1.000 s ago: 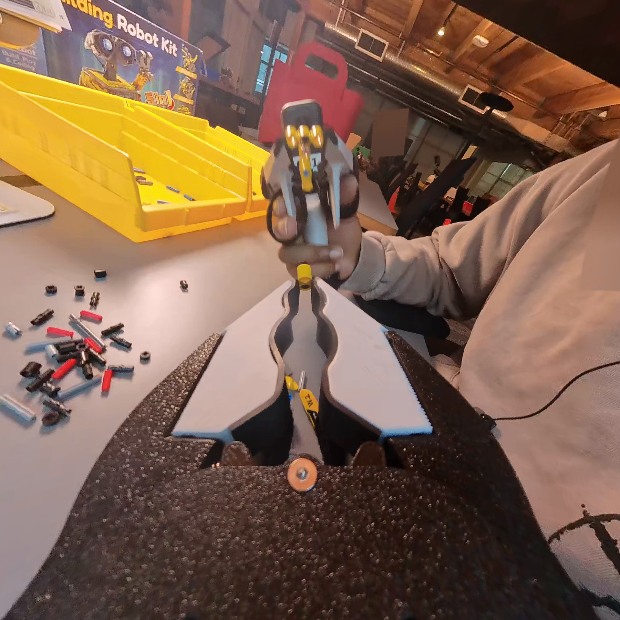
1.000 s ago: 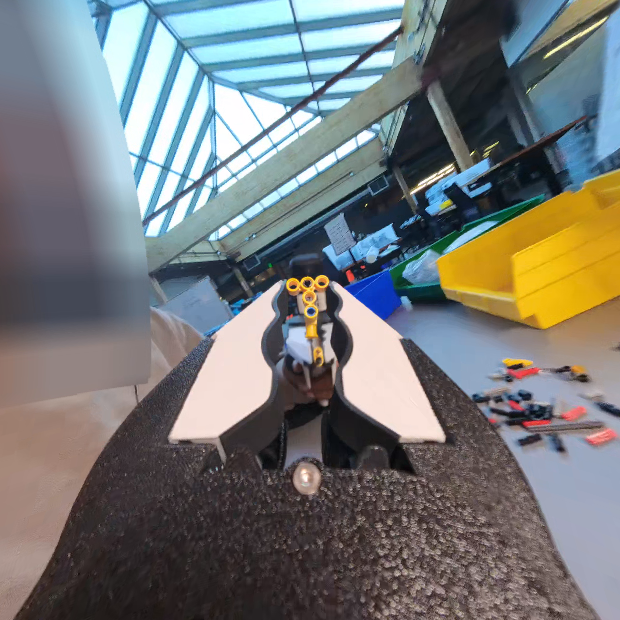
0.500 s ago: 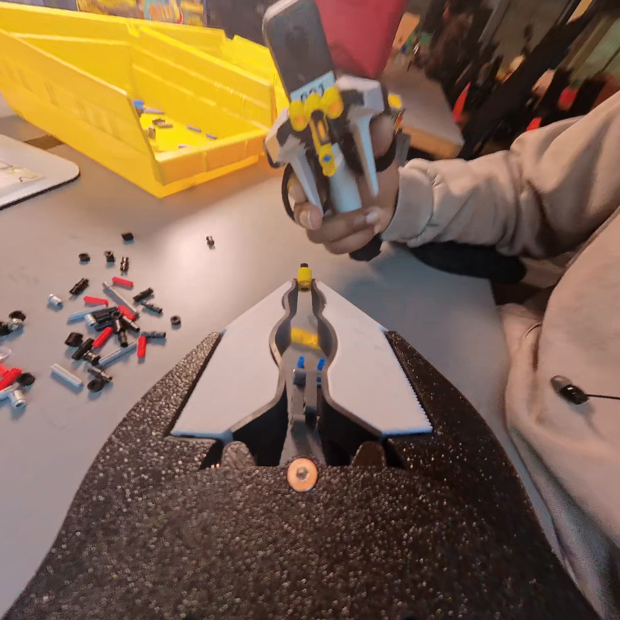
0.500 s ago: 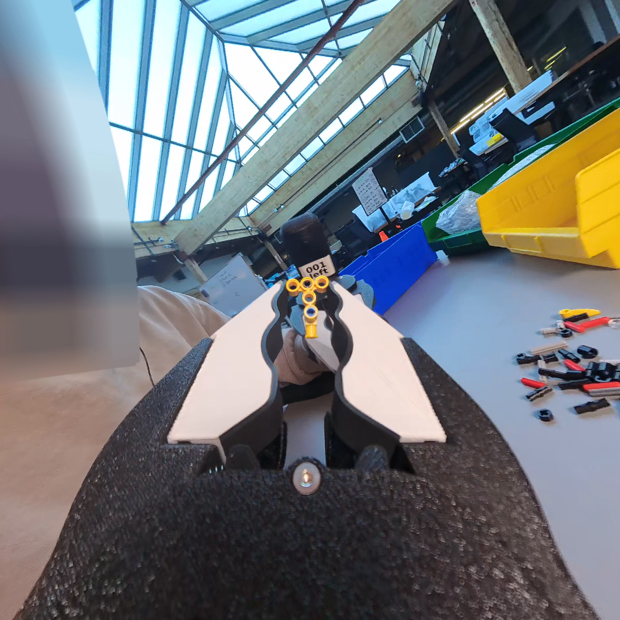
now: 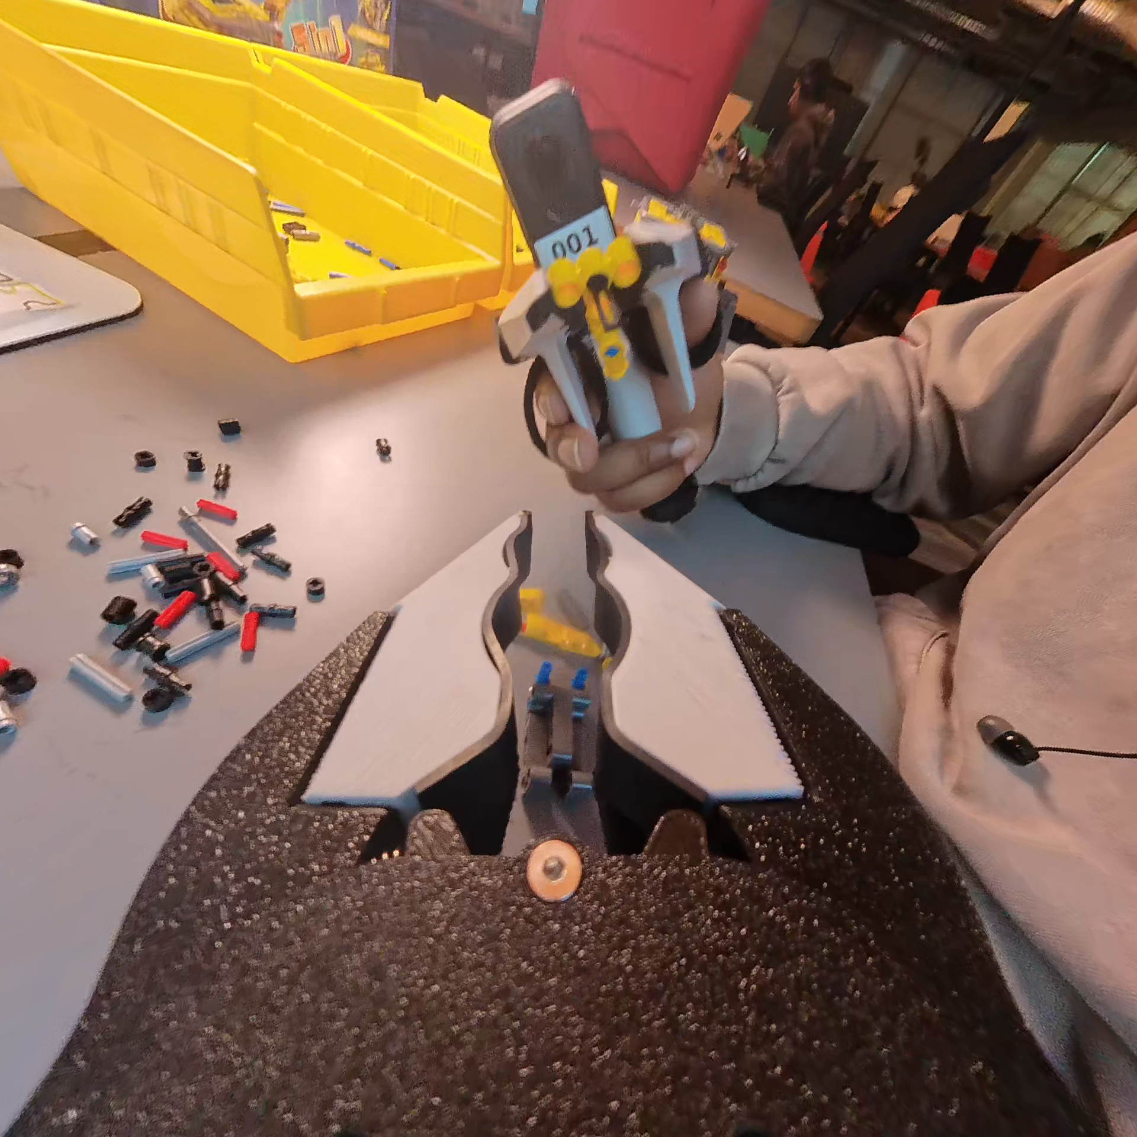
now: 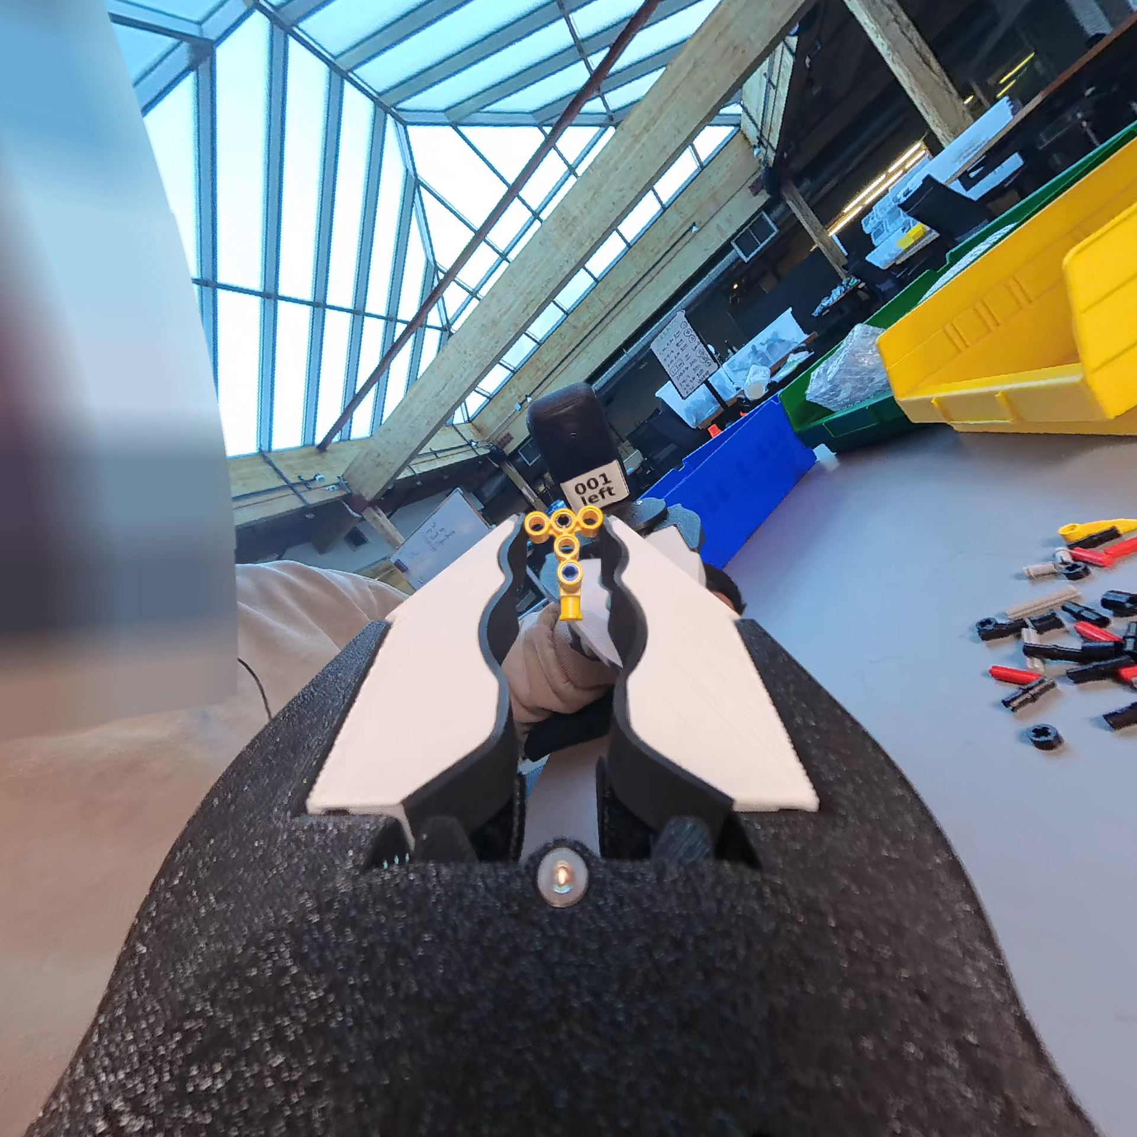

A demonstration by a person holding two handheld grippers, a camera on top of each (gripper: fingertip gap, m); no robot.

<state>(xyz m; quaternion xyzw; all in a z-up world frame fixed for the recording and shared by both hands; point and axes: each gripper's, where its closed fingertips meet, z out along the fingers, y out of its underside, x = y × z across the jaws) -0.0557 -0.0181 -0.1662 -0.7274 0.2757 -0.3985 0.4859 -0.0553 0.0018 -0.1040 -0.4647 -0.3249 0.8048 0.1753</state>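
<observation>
The right gripper (image 6: 563,523) clamps a yellow T-shaped piece (image 6: 565,550), stem pointing back toward its base; the left gripper (image 5: 557,523), tips parted and empty, faces it above the tabletop (image 5: 369,394)

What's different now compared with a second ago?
The left gripper drew away from the right gripper with a small yellow piece pinched at its tips, then opened. The piece is gone from its tips, and yellow bits lie on the table below. Unchanged: the right gripper still clamps the yellow T-shaped part; the loose parts and yellow bins stayed put.
</observation>
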